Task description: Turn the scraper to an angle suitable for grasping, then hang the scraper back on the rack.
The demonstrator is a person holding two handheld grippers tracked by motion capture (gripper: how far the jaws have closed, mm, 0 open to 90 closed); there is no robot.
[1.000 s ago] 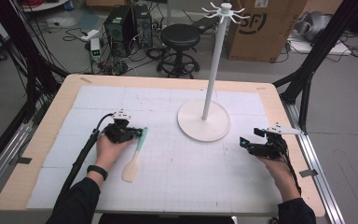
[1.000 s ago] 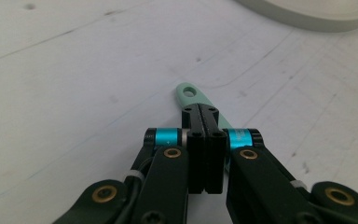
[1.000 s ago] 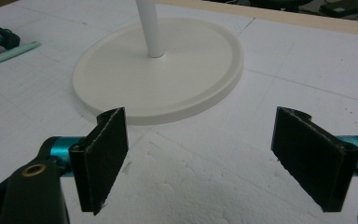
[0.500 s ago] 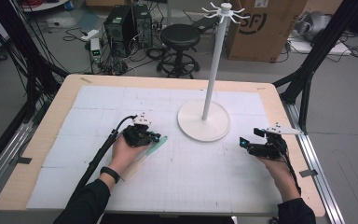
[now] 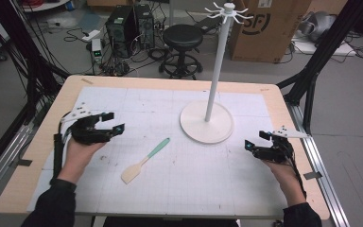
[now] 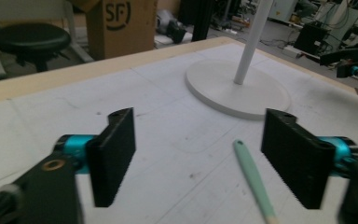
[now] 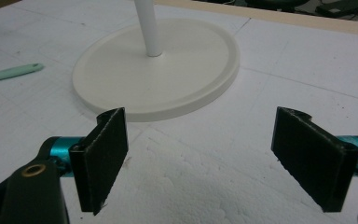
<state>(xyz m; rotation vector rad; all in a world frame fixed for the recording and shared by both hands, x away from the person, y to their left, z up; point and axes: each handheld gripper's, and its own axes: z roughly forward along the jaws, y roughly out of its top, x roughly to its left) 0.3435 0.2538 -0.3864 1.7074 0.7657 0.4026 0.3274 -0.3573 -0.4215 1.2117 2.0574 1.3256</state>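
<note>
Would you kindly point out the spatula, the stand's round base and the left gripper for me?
spatula (image 5: 158, 149): high view, on its green handle.
round base (image 5: 220, 128): high view, on the bare white disc right of the pole.
left gripper (image 5: 112, 122): high view, midway between its open fingers.

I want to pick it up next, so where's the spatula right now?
In the high view the spatula lies flat on the table, left of centre, between the left gripper and the white stand's base, touching neither.

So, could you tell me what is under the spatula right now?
The spatula lies flat on the white gridded mat, apart from both grippers. The strip beneath it is covered.
</note>
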